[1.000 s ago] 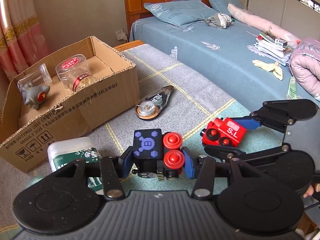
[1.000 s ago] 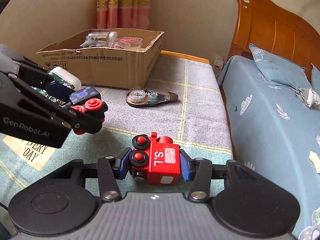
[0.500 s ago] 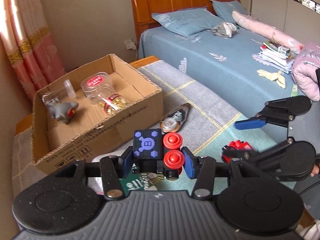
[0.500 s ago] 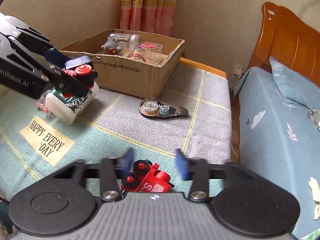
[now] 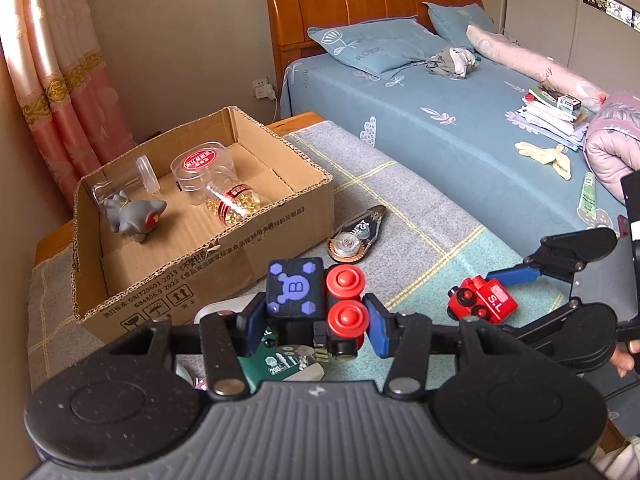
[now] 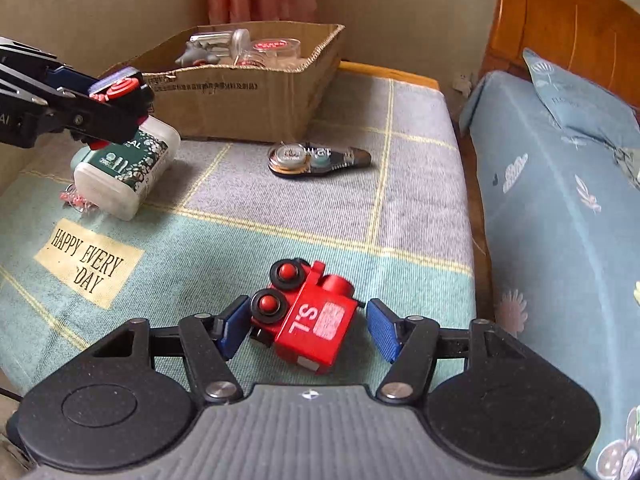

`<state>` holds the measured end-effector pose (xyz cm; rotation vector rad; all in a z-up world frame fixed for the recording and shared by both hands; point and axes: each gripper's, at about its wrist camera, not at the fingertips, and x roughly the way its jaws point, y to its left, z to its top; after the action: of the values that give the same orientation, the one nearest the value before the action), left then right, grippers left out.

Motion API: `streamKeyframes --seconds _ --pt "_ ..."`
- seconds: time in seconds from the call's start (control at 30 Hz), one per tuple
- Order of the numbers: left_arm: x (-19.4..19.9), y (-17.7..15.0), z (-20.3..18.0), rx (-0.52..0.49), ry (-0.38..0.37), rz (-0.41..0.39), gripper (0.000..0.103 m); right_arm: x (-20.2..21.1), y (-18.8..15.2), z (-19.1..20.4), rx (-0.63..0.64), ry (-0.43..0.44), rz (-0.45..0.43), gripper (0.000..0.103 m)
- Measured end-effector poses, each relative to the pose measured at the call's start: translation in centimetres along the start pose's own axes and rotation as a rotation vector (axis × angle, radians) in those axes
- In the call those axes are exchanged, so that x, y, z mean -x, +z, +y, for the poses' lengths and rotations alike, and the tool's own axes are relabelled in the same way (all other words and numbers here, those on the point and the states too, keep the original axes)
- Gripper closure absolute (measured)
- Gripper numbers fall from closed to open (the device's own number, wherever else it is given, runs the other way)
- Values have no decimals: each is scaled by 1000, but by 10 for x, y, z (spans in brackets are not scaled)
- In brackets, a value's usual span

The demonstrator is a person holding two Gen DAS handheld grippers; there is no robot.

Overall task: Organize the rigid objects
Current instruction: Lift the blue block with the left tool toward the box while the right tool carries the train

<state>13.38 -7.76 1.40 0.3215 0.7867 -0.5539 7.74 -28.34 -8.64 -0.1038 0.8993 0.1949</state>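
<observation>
While our left gripper (image 5: 316, 320) pinches a black toy train car (image 5: 296, 296) low in frame, the right gripper (image 6: 306, 326), jaws just opened, straddles one red car (image 6: 310, 320). Next, we judge, comes a lift over the cardboard box (image 5: 224, 248) at upper left, holding three items.

Two toy train cars show: a black one (image 5: 316, 304) with red wheels and a red one (image 6: 312, 320) lettered S.L. One cardboard box (image 5: 224, 248) stands far left, holding two clear jars (image 5: 204, 168) and one grey figurine (image 5: 134, 216). One correction-tape dispenser (image 6: 316, 158) and one white bottle (image 6: 124, 168) lie near it.
</observation>
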Motion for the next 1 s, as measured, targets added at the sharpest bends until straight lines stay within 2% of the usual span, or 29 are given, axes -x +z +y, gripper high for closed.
streamKeyframes --seconds 0.27,0.67,0.87,1.0 --pt "0 1 7 9 -7 13 54 -4 3 9 9 -26 -10 48" --pt "9 4 16 5 -6 13 54 12 14 10 81 -7 -36 48" --pt "15 16 39 11 57 -1 54 25 28 9 114 12 -78 48" --pt "8 31 65 35 124 -4 54 32 43 9 136 15 -115 48"
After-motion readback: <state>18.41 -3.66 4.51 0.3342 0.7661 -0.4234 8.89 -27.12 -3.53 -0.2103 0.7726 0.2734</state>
